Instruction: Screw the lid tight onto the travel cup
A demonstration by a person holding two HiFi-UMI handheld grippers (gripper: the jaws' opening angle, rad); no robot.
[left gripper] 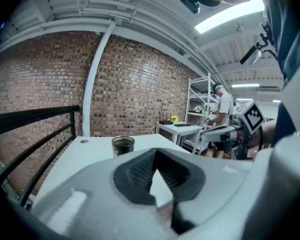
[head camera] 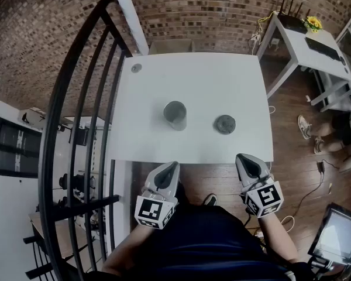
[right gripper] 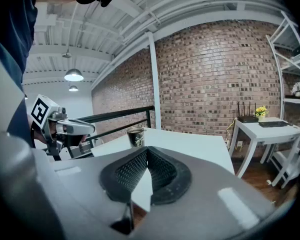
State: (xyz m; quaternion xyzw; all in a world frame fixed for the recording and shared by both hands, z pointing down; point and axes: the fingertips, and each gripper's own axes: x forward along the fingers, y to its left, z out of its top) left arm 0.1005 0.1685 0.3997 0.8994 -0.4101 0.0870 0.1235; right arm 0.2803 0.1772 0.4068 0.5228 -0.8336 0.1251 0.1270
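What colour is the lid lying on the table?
Dark grey lid; head view shows it best.

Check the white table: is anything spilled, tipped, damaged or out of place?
Nothing stands out. The travel cup stands upright and the lid lies flat, apart from it, on the table.

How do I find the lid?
Look at the big white table by the brick wall. Two grey things sit near its front edge. The flat round dark-grey lid is the right one, lower than the tall open metal cup.
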